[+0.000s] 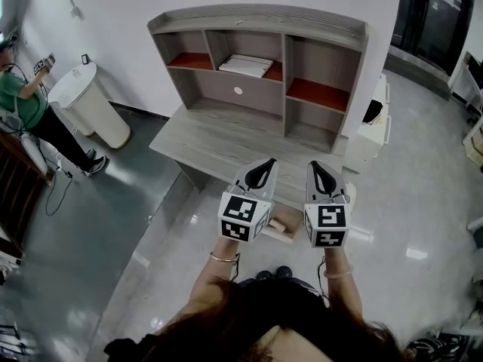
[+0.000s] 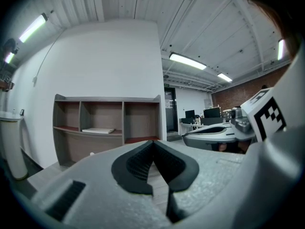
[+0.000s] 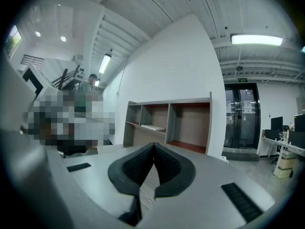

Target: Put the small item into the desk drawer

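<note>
The grey wooden desk [image 1: 219, 138] with a shelf hutch [image 1: 260, 59] stands against the white wall ahead. No drawer shows in any view. My left gripper [image 1: 262, 173] and right gripper [image 1: 323, 176] hover side by side over the desk's front edge. Both are shut with nothing between the pads. A small pale wooden item [image 1: 281, 227] lies low between the two marker cubes, partly hidden by them. In the left gripper view the jaws [image 2: 152, 143] meet at their tips and point at the hutch [image 2: 107, 128]. The right gripper [image 3: 153, 145] looks the same way at the hutch [image 3: 169, 123].
A flat white book [image 1: 245, 65] lies on the hutch's middle shelf. A white bin [image 1: 90, 104] stands left of the desk, with a person [image 1: 26, 108] beside it. A white cabinet [image 1: 373, 130] stands at the desk's right. The floor is glossy grey.
</note>
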Available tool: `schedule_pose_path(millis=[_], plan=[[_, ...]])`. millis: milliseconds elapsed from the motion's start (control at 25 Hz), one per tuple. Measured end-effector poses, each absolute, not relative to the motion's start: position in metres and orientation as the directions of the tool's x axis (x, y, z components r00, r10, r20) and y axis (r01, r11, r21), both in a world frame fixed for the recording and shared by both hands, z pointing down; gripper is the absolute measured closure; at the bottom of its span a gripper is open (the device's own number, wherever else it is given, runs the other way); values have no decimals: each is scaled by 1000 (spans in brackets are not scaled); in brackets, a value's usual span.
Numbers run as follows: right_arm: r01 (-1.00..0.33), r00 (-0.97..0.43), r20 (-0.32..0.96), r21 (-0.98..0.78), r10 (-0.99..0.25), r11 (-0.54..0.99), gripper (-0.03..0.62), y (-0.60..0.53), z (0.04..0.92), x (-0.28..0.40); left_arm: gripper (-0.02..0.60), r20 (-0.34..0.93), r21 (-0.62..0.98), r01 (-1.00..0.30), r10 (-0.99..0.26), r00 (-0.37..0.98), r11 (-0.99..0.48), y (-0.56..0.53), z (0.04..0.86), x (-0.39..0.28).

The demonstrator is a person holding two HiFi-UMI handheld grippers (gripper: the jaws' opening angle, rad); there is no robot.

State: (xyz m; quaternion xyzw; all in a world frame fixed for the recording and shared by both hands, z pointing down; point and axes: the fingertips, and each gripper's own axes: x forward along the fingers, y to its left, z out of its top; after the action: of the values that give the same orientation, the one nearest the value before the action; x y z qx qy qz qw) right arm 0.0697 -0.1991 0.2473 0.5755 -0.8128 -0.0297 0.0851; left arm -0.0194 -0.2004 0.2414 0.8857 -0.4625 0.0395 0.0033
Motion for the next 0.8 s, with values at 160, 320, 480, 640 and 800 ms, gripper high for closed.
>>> schedule_pose_path(millis=[160, 320, 480, 640, 800], plan=[[-933, -321, 99, 139, -942, 332, 592, -193, 245, 71, 566, 79, -27, -813, -812, 578, -581, -196, 242, -17], [-932, -328, 94, 133, -940, 339, 592, -187, 242, 70, 566, 75, -21, -811, -810, 581, -584, -191, 240, -15], [-930, -329, 103, 139, -939, 341, 592, -182, 243, 70, 566, 75, -19, -811, -809, 583, -585, -186, 241, -14], [-926, -341, 105, 134, -934, 353, 592, -177, 244, 70, 566, 73, -14, -811, -809, 583, -585, -182, 241, -13], [-924, -343, 106, 137, -933, 356, 592, -174, 243, 68, 566, 71, -7, -812, -810, 582, -583, -178, 240, -14]])
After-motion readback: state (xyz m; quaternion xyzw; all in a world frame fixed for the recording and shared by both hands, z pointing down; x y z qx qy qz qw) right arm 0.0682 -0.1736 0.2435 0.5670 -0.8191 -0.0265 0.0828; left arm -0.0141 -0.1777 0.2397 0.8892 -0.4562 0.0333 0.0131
